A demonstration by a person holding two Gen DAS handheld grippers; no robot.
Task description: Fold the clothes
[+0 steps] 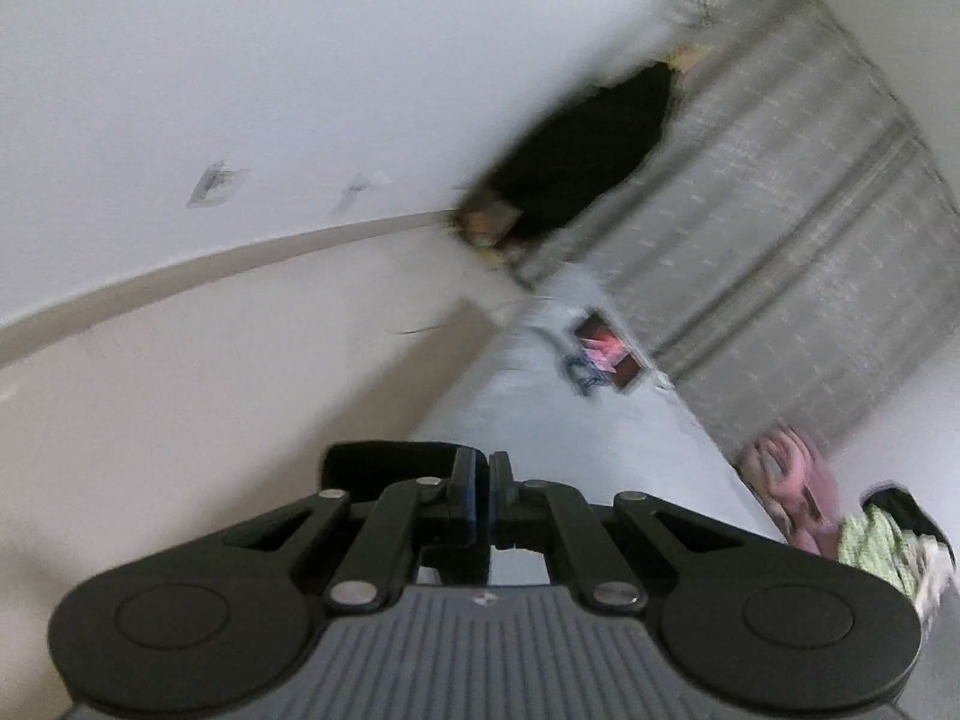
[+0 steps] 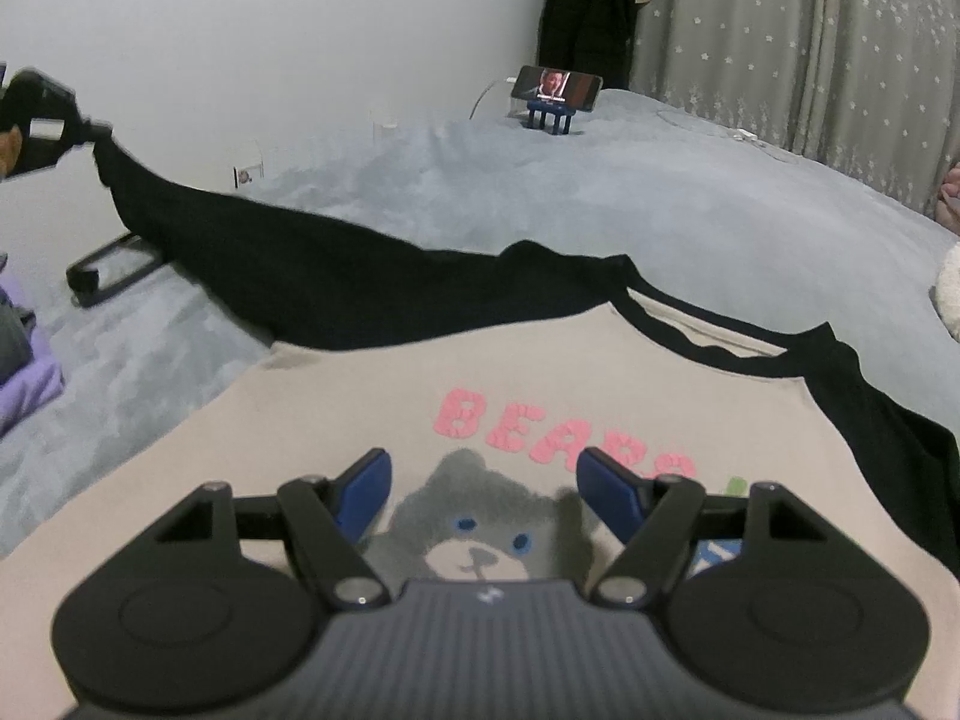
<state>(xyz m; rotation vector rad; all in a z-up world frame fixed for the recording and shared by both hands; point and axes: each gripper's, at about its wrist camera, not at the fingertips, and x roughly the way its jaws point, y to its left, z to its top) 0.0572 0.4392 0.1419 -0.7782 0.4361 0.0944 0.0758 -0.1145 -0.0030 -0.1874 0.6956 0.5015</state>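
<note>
Left wrist view: the left gripper [image 1: 483,495] has its fingers clenched together, with a strip of black cloth trapped at the tips. The picture is blurred; past the fingers lie a pale wall, a grey curtain [image 1: 798,240] and the blue-grey bed [image 1: 540,408] running away to the right, with a phone [image 1: 606,360] on it.

Right wrist view: the right gripper [image 2: 483,501] hangs over the chest of the shirt [image 2: 360,420], fingers [image 2: 360,498] released and standing wide either side of the bear print, nothing between them. The shirt lies flat on the bed, neck away from the camera. Its black sleeve [image 2: 270,264] stretches as a long band up and left, off the bedding, to the left gripper, which grasps the cuff at the picture's left edge. So the sleeve's long axis runs leftward from the body. Judged from this, the fold must bring the cuff rightward across the chest, where the right gripper stands. Open bedding lies beyond the collar; a purple cloth [image 2: 30,390] sits near the left hem.
</note>
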